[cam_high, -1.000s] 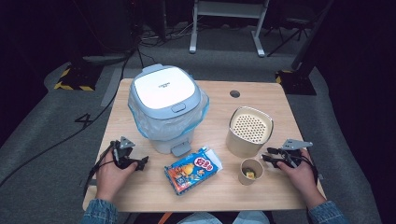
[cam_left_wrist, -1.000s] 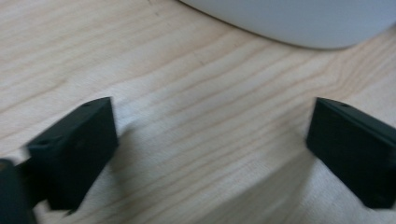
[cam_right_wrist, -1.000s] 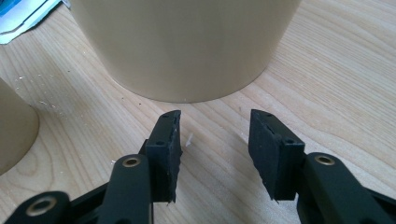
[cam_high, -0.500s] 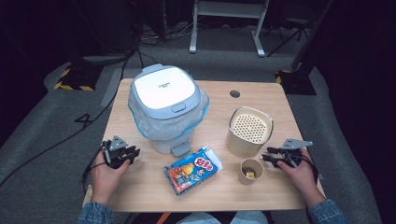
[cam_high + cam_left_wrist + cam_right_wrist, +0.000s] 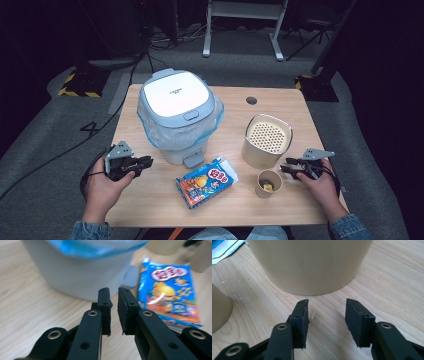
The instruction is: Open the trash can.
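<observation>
High view: left tongs (image 5: pixel 142 162) sit just left of the lidded pedal bin (image 5: pixel 176 115) lined with a blue bag, snack packet (image 5: pixel 206 181) further right on the worktop (image 5: pixel 280 210), while right tongs (image 5: pixel 289 170) rest beside the paper cup (image 5: pixel 269 182) and beige perforated-top canister (image 5: pixel 267 140), likely waiting. Left gripper view: left tongs (image 5: pixel 114 311) have just been closing, nearly together, nothing between them; bin wall ahead, packet right, its top cut off. Right gripper view: right tongs (image 5: pixel 327 320) half-spread and empty, canister base straight ahead, cup cropped left.
</observation>
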`<action>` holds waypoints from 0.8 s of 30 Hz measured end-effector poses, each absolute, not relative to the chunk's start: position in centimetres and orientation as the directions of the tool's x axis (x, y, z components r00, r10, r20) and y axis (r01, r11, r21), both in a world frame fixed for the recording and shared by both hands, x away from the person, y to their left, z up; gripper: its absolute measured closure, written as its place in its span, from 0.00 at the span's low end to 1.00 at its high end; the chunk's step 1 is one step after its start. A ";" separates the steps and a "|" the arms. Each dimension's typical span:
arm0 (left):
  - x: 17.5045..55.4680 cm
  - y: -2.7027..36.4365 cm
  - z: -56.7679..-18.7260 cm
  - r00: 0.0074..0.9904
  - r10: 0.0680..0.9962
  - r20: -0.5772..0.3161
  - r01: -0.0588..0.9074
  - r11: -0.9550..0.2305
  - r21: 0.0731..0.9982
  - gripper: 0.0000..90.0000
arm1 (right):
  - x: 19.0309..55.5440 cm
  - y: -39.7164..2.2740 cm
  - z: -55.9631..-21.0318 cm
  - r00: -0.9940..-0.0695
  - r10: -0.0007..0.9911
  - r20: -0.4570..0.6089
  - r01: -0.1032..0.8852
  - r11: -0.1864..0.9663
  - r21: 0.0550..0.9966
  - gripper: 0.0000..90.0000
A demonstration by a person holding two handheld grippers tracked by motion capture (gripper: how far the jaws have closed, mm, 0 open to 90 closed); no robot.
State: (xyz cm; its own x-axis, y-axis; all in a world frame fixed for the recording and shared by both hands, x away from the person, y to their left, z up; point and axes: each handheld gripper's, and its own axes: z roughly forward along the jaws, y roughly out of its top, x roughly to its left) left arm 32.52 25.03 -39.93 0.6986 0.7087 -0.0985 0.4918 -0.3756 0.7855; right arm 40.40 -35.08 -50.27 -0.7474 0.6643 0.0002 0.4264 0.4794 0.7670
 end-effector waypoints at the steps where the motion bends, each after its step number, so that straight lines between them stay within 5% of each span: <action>1: 32.5 25.0 -39.9 0.699 0.709 -0.098 0.492 -0.376 0.786 0.89 | 40.4 -35.1 -50.3 -0.747 0.664 0.000 0.426 0.479 0.767 0.60; 24: 34.5 21.6 -28.5 0.851 0.523 -0.052 0.283 -0.374 0.883 0.93 | 40.0 -35.0 -50.3 -0.738 0.675 -0.004 0.430 0.475 0.768 0.60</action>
State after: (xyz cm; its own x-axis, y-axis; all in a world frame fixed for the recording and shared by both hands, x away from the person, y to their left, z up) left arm 34.47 21.62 -28.46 0.8509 0.5227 -0.0516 0.2832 -0.3738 0.8832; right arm 39.99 -35.03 -50.29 -0.7380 0.6748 -0.0040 0.4298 0.4746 0.7681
